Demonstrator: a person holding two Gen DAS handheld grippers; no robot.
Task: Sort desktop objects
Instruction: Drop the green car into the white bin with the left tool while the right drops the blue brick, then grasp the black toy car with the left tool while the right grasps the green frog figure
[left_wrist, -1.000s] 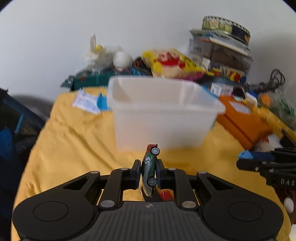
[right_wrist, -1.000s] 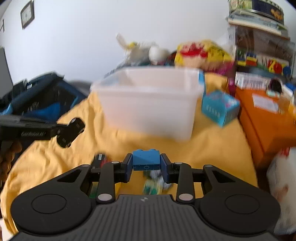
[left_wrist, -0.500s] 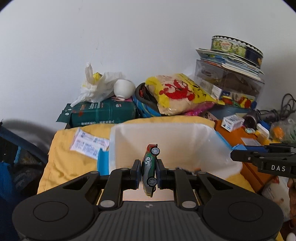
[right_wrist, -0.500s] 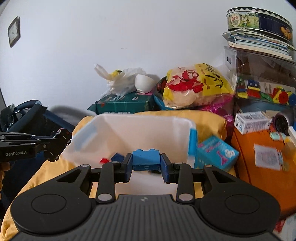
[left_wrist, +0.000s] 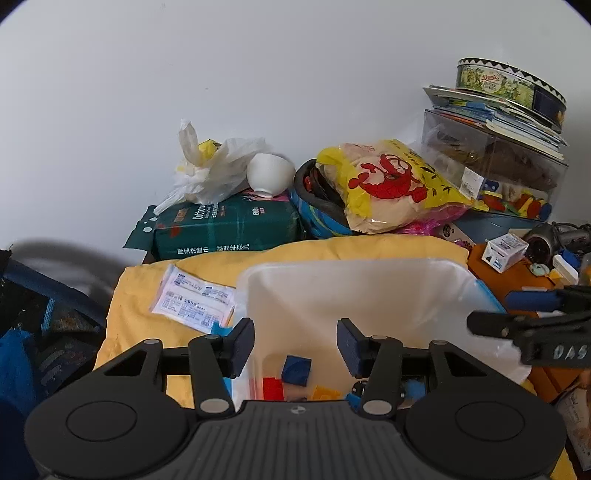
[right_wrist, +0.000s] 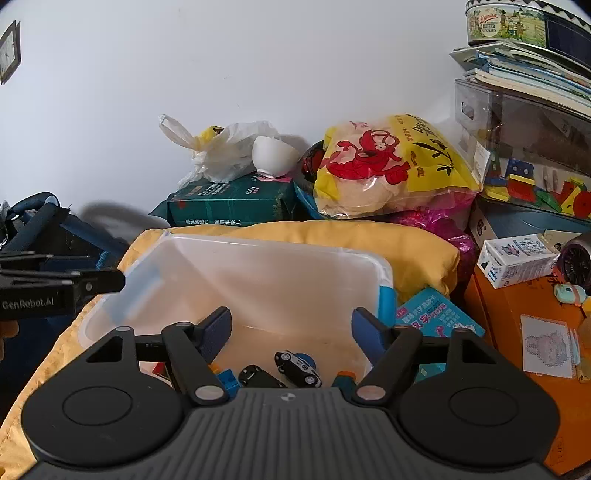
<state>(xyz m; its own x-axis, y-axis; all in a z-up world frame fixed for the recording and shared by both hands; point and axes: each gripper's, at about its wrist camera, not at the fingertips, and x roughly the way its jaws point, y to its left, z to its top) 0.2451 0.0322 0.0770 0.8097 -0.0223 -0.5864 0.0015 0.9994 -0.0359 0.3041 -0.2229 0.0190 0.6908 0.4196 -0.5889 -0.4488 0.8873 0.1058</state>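
A clear plastic bin (left_wrist: 369, 269) (right_wrist: 266, 245) stands on a yellow cloth (left_wrist: 140, 321). My left gripper (left_wrist: 295, 345) is open and empty above the bin's near side. My right gripper (right_wrist: 291, 332) is open and empty above the same bin. In the bin lie a blue brick (left_wrist: 295, 370), a red brick (left_wrist: 272, 387), a yellow piece (left_wrist: 325, 393), and toy cars (right_wrist: 297, 367) (right_wrist: 260, 377). The right gripper shows at the right edge of the left wrist view (left_wrist: 532, 325); the left gripper shows at the left edge of the right wrist view (right_wrist: 55, 286).
Behind the bin are a green tissue pack (left_wrist: 225, 229), a white bag (left_wrist: 210, 170), a yellow snack bag (left_wrist: 388, 188), and stacked boxes with a cookie tin (left_wrist: 509, 88). A teal box (right_wrist: 436, 314) and an orange surface (right_wrist: 517, 332) lie right. A paper packet (left_wrist: 192, 299) lies left.
Both grippers have opened over the bin. The toy car has left the left gripper and the blue brick has left the right one. Both views now look down into the bin.
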